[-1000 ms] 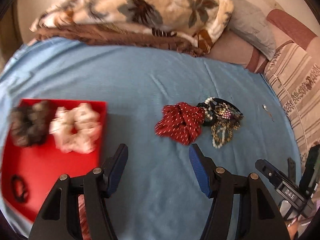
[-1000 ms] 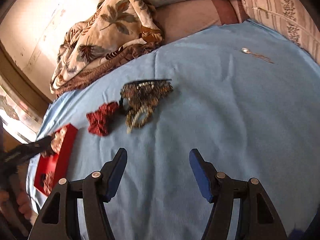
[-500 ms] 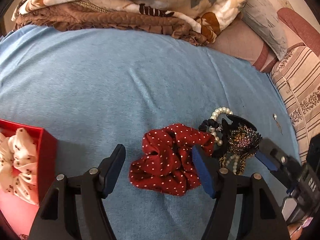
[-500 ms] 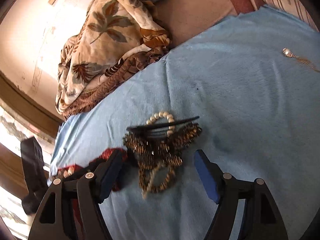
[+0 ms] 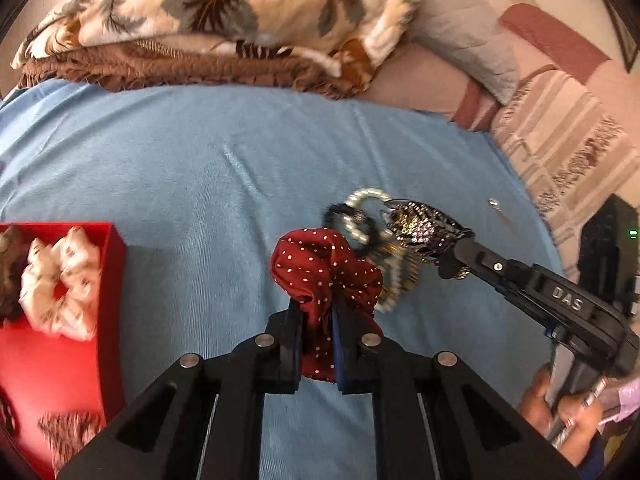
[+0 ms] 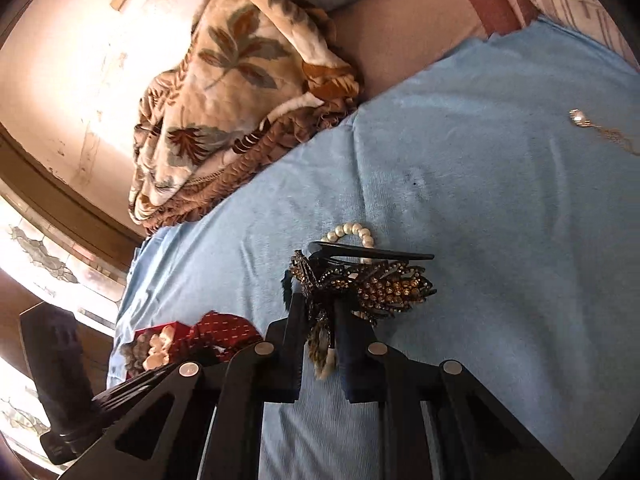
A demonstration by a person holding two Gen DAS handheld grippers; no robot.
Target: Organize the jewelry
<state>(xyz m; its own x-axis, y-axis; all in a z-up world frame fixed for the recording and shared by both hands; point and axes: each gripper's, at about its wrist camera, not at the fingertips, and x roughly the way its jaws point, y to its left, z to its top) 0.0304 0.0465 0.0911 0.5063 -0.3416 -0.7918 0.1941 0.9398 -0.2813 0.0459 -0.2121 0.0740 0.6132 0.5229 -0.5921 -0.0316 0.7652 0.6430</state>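
Left wrist view: left tool (image 5: 316,344) is closing, jaws pinching the dark red white-dotted fabric scrunchie (image 5: 326,276) on the blue bedsheet (image 5: 200,168). Right tool (image 6: 320,344) is closing on the rhinestone-studded bronze hair clip (image 6: 384,286), beside the pearl bead bracelet (image 6: 352,232).
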